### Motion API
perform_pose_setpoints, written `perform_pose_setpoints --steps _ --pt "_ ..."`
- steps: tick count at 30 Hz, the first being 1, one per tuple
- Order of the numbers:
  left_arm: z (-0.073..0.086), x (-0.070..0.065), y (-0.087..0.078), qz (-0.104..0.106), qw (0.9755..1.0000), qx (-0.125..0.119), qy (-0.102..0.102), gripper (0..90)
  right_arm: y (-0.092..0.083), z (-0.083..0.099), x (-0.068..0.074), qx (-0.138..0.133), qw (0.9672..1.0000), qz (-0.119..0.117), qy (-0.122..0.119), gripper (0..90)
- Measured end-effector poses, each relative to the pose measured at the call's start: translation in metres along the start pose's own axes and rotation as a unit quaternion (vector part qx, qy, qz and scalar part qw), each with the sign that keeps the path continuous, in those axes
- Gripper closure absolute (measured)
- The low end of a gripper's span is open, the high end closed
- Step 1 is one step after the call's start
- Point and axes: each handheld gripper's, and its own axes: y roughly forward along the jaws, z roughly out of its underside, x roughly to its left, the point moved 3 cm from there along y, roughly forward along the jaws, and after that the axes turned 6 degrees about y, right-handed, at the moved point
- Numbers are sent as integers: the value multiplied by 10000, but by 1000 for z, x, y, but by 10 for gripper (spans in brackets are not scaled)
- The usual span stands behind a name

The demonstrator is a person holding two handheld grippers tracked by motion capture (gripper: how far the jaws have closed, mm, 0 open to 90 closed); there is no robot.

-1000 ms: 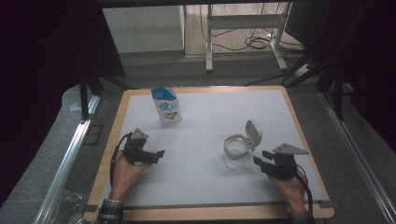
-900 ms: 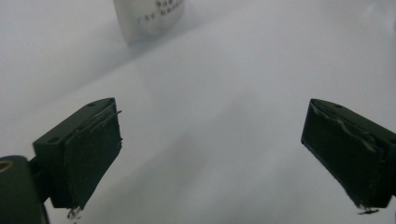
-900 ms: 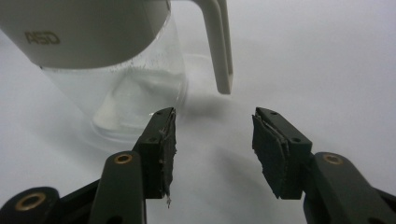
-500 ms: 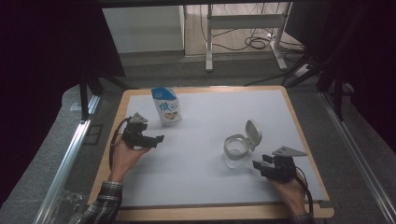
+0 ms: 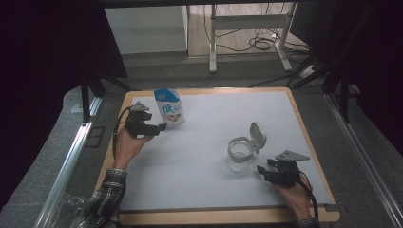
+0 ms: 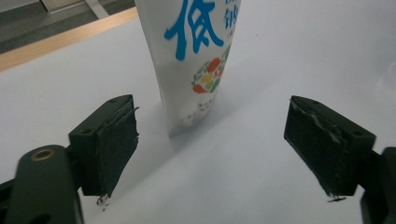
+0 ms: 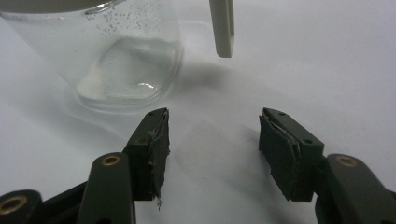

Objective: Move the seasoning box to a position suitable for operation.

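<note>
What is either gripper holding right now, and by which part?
Nothing is held. The left gripper, jaws just closing, is open before the pouch; the right gripper is open beside the glass jar.

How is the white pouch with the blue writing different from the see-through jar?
The pouch is white and printed with blue writing and a small colourful picture; the jar is clear, so you can see through to its bottom. The jar's flip lid stands open, while no opening shows on the pouch. The pouch stands by the left gripper, the jar by the right gripper. Both stand upright on the white table, and neither is gripped.
</note>
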Motion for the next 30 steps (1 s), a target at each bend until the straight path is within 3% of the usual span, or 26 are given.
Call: perform_pose_setpoints --steps 12,20,30 --pt "-20 13 10 4 9999 -42 132 310 1 1 2 50 9999 34 -123 396" --pt "-28 20 16 -39 9998 -58 168 393 3 2 9 108 9986 269 -451 375" --pt "-37 27 21 76 9995 -100 289 494 3 2 9 107 9985 278 -460 374"
